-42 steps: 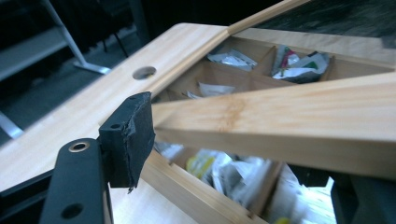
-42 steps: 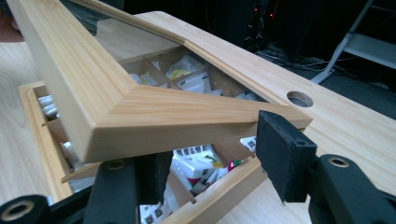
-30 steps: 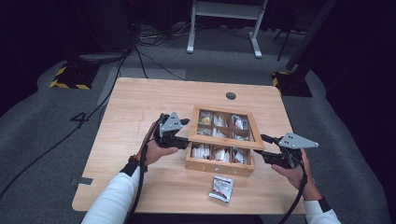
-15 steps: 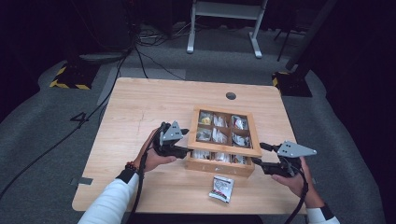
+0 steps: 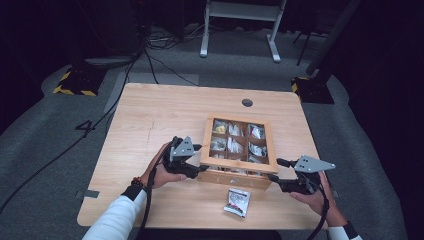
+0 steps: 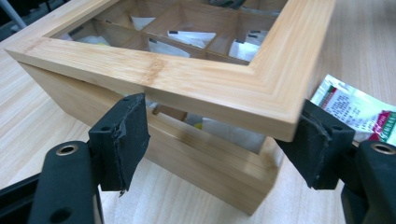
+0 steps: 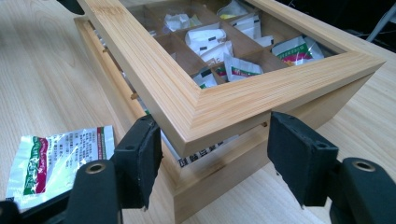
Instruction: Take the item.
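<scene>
The wooden box (image 5: 239, 150) is sitting toward the near right of the light wood tabletop (image 5: 150, 115), its lid hovering slightly ajar. My left hand-held gripper (image 5: 199, 167) and right hand-held gripper (image 5: 274, 178) are flanking its near corners, jaws spread, having just been opening. A sachet (image 5: 236, 202) is lying beside it; grey carpet and cables are surrounding us.

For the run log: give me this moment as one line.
lid: slightly raised over box | left gripper: open, at lid corner | right gripper: open, at lid corner | packet: on table

A white "4" (image 5: 85, 126) is marked on the floor.
</scene>
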Demonstrator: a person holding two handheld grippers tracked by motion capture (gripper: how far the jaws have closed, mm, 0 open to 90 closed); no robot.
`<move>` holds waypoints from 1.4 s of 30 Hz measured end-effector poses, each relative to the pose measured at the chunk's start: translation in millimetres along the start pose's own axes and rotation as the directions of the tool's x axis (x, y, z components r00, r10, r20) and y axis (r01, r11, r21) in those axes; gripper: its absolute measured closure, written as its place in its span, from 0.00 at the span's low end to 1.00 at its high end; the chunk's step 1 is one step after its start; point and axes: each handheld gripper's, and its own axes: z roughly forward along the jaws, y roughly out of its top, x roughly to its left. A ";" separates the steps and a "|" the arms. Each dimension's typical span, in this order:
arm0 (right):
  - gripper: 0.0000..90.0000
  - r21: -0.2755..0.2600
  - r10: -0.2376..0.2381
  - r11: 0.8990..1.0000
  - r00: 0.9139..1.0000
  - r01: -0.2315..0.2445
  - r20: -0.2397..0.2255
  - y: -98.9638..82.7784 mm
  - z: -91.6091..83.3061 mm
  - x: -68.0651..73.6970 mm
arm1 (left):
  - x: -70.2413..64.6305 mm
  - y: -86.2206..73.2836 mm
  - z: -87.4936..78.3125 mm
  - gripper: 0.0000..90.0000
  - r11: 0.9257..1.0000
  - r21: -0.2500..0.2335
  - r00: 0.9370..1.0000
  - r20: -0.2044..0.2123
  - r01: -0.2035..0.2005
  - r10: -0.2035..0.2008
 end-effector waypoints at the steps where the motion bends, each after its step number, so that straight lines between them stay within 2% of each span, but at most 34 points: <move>1: 0.39 0.002 -0.001 1.000 1.000 0.001 -0.002 -0.7 0.1 0.3 | -0.7 -0.4 -0.1 0.30 1.000 0.004 1.000 0.001 -0.001 0.001; 4: 0.38 0.010 -0.001 1.000 1.000 0.001 -0.008 -2.6 -0.1 2.2 | -3.6 -2.2 -0.2 0.29 1.000 0.013 1.000 0.005 -0.002 0.002; 6: 0.43 -0.015 0.018 1.000 0.999 -0.018 -0.031 -4.3 -1.7 3.1 | -8.6 -4.3 3.1 0.28 0.997 0.069 0.999 -0.002 -0.032 0.033; 7: 0.42 -0.027 0.019 0.999 0.999 -0.020 -0.041 -3.9 -3.1 4.2 | -9.9 -5.6 4.4 0.27 0.996 0.073 0.999 0.000 -0.040 0.040; 9: 0.43 -0.023 0.013 1.000 0.999 -0.013 -0.042 -2.8 -3.3 6.8 | -9.0 -7.2 0.7 0.33 1.000 0.012 0.999 0.031 0.011 -0.011; 10: 0.43 -0.018 0.011 1.000 0.999 -0.012 -0.045 -3.3 -2.0 8.1 | -8.1 -5.6 -1.8 0.35 1.000 -0.007 0.999 0.033 0.022 -0.022; 12: 0.42 0.006 -0.005 1.000 0.999 0.005 -0.036 -5.8 1.9 10.4 | -8.5 -4.3 -3.6 0.36 1.000 -0.015 0.999 0.029 0.021 -0.021; 14: 0.44 0.007 -0.004 1.000 0.999 0.005 -0.032 -7.3 2.4 10.2 | -10.1 -5.6 -2.6 0.35 1.000 -0.006 0.999 0.037 0.020 -0.020; 17: 0.46 -0.004 0.010 1.000 0.999 -0.010 -0.044 -9.0 0.0 9.8 | -14.6 -7.0 -1.1 0.32 1.000 0.009 1.000 0.031 -0.006 0.006; 20: 0.46 -0.001 0.000 1.000 0.999 0.000 -0.050 -10.3 -2.2 12.5 | -17.3 -6.7 -3.8 0.32 1.000 -0.004 0.999 0.043 -0.001 0.001; 24: 0.48 0.001 -0.006 1.000 0.998 0.006 -0.057 -12.3 -4.8 14.8 | -22.9 -8.4 -5.1 0.31 1.000 0.009 0.999 0.035 -0.021 0.021; 27: 0.48 0.017 -0.020 1.000 0.999 0.021 -0.048 -14.6 -5.0 16.8 | -23.9 -9.9 -5.9 0.31 1.000 0.018 0.999 0.039 -0.016 0.015; 30: 0.48 0.016 -0.012 1.000 0.999 0.013 -0.051 -16.3 -5.8 17.4 | -26.7 -9.1 -5.7 0.31 0.998 0.038 0.999 0.026 -0.041 0.040; 34: 0.46 0.019 -0.008 1.000 0.998 0.009 -0.057 -18.5 -5.8 17.2 | -25.9 -13.1 -8.7 0.33 0.999 0.034 0.999 0.033 -0.023 0.022; 39: 0.42 0.026 0.011 1.000 0.999 -0.009 -0.048 -21.8 -6.1 13.2 | -23.5 -23.4 -16.6 0.30 0.999 0.043 1.000 -0.017 -0.005 0.006; 42: 0.39 0.022 0.014 1.000 0.999 -0.013 -0.039 -23.5 -8.6 11.1 | -21.9 -34.3 -22.0 0.28 0.997 0.072 0.999 -0.047 0.011 -0.007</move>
